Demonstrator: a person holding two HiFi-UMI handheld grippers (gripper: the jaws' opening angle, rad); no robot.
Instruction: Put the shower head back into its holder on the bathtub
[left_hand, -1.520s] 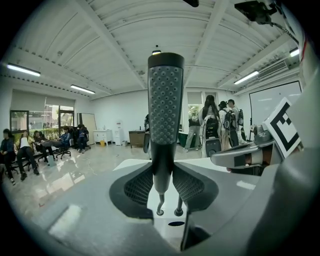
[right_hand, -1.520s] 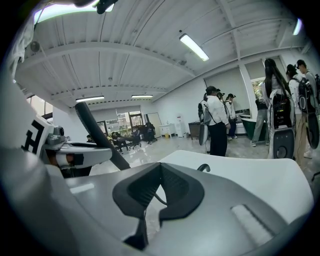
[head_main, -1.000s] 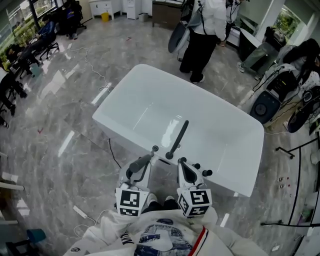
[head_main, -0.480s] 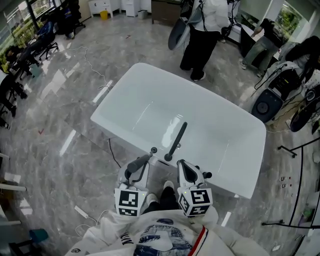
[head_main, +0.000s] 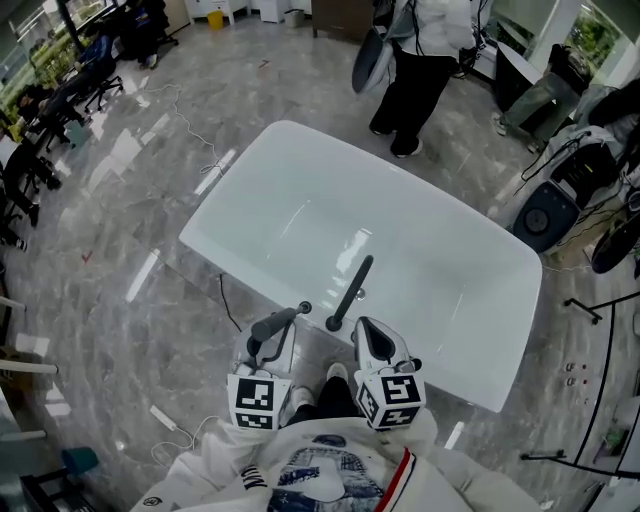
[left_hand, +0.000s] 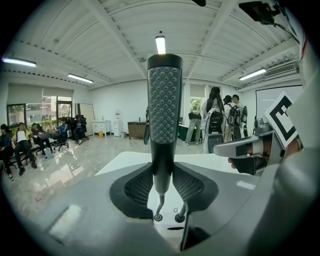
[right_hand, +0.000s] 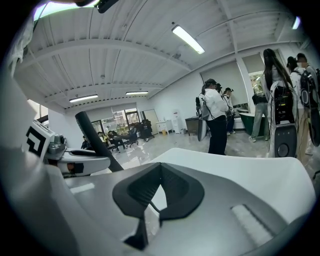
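My left gripper (left_hand: 163, 186) has its fingers closed on the handle of the shower head (left_hand: 164, 100). The head stands upright above the near rim of the bathtub (head_main: 222, 198), nozzle face toward my camera. In the head view it reads as a dark bar leaning in over the bathtub from that rim. Below the handle, two small round fittings (left_hand: 179, 218) sit on the bathtub's rim, and a thin hose (left_hand: 159, 205) runs to the left one. My right gripper (right_hand: 156, 199) hovers at the same rim, fingers apart and empty. A person (head_main: 415, 70) stands beyond the bathtub's far side.
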